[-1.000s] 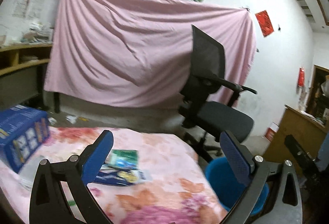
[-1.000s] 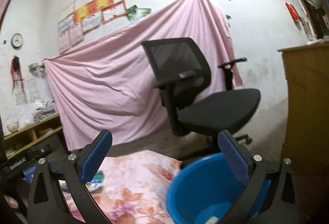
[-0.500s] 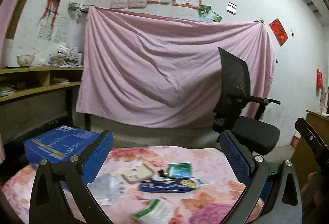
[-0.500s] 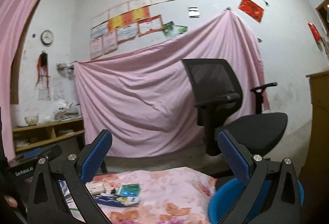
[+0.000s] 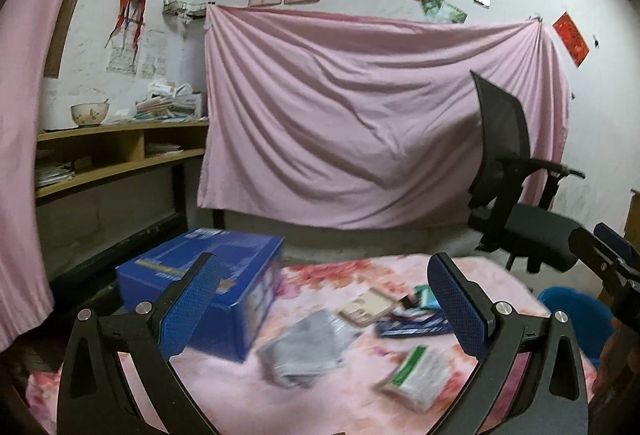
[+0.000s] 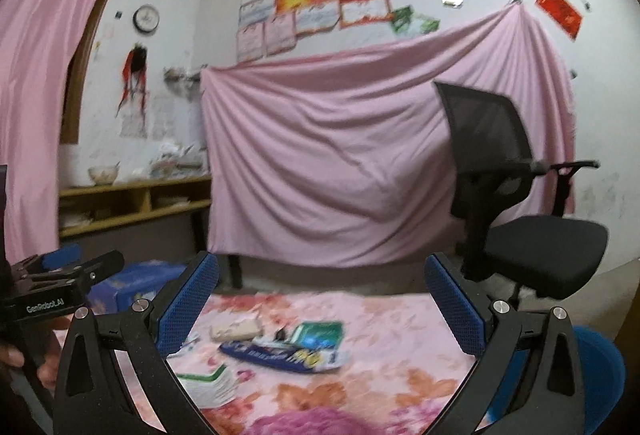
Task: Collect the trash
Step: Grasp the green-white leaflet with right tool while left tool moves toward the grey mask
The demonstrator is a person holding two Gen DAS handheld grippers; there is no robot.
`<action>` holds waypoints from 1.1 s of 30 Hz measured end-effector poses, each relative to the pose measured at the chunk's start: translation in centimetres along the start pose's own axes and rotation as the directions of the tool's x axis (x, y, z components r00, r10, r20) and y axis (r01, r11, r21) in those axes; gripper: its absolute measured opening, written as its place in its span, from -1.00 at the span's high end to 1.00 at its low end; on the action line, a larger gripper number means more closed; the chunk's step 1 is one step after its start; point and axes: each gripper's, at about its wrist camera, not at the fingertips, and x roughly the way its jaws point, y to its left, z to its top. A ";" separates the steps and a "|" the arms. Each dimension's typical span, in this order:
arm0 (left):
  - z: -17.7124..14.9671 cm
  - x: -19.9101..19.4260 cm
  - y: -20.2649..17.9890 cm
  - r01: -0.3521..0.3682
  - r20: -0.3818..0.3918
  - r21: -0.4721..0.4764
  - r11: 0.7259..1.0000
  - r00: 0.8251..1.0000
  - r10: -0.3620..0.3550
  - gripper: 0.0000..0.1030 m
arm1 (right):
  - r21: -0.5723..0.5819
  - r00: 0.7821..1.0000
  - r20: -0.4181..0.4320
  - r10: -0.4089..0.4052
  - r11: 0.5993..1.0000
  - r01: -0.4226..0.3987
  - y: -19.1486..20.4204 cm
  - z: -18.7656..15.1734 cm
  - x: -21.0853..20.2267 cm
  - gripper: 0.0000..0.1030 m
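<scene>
Left gripper: jaws are standing wide apart and holding nothing, hovering in the lower part of the left wrist view above the surface, which is wearing a pink floral cloth.
Right gripper: jaws are likewise gaping empty, sitting low in the right wrist view.
Trash: lying scattered mid-surface, in the lower centre of both views, all of it slightly blurred.
Grey packet: crumpled and silvery, sitting just right of the blue box.
Green-and-white packet: lying lowest in the left wrist view, white with a green band along one edge.
Dark blue wrapper: flat and long, showing yellow print at one end.
Green sachet: lying just above the dark blue wrapper, touching it.
Beige card: flat, resting left of the green sachet.
Blue basin: peeking in at the lower right, beside the surface's edge.
Background: an office chair is standing before a hanging pink sheet.
</scene>
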 end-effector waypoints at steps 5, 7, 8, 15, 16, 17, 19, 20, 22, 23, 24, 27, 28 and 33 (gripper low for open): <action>-1.6 1.0 1.9 -0.032 -0.069 0.027 0.999 0.997 0.034 -0.97 | -0.017 0.991 -0.127 0.048 0.999 -0.051 1.3 -1.2 2.1 -1.00; -2.2 1.4 2.5 -0.031 -0.099 0.040 0.999 0.995 0.035 -0.97 | -0.016 0.981 -0.181 0.071 0.997 -0.075 1.9 -1.7 2.9 -1.00; -2.4 1.6 2.7 -0.032 -0.113 0.049 0.998 0.993 0.037 -0.97 | -0.015 0.974 -0.209 0.086 0.996 -0.091 2.1 -1.9 3.4 -1.00; -4.8 4.2 3.7 0.016 -0.268 0.104 0.994 0.963 0.012 -0.96 | -0.034 0.911 -0.386 0.144 0.985 -0.169 4.0 -3.6 5.8 -1.00; -5.1 4.5 3.6 0.022 -0.288 0.106 0.994 0.958 0.009 -0.96 | -0.029 0.897 -0.413 0.155 0.983 -0.184 4.2 -3.9 6.1 -1.00; -5.4 4.9 3.7 0.031 -0.313 0.105 0.994 0.950 0.003 -0.95 | -0.020 0.877 -0.449 0.171 0.979 -0.201 4.4 -4.3 6.6 -1.00; -5.8 5.5 3.9 0.047 -0.344 0.095 0.994 0.939 -0.011 -0.89 | 0.001 0.834 -0.516 0.194 0.974 -0.226 4.9 -5.1 7.6 -0.97; -6.0 5.8 4.0 0.054 -0.359 0.087 0.995 0.933 -0.020 -0.85 | 0.005 0.821 -0.535 0.199 0.972 -0.233 5.0 -5.4 7.9 -0.96; -6.2 6.1 4.1 0.068 -0.382 0.071 0.995 0.923 -0.036 -0.74 | 0.003 0.791 -0.576 0.207 0.968 -0.251 5.4 -6.1 8.4 -0.94; -6.2 6.2 4.1 0.073 -0.389 0.066 0.995 0.920 -0.041 -0.63 | -0.005 0.779 -0.592 0.207 0.965 -0.260 5.8 -6.3 8.6 -0.94; -6.4 6.5 4.0 0.082 -0.403 0.062 0.995 0.914 -0.051 -0.55 | -0.015 0.771 -0.604 0.204 0.964 -0.267 6.1 -6.5 8.8 -0.94; -6.5 6.8 3.9 0.102 -0.425 0.058 0.993 0.903 -0.068 -0.34 | -0.038 0.742 -0.641 0.195 0.958 -0.285 6.8 -7.2 9.3 -0.88; -6.5 6.9 3.8 0.111 -0.433 0.057 0.992 0.898 -0.076 -0.30 | -0.041 0.736 -0.649 0.193 0.957 -0.287 7.0 -7.4 9.5 -0.81; -6.6 7.4 3.7 0.140 -0.465 0.034 0.990 0.879 -0.108 0.03 | -0.021 0.689 -0.697 0.199 0.955 -0.297 7.5 -8.2 11.1 -0.67</action>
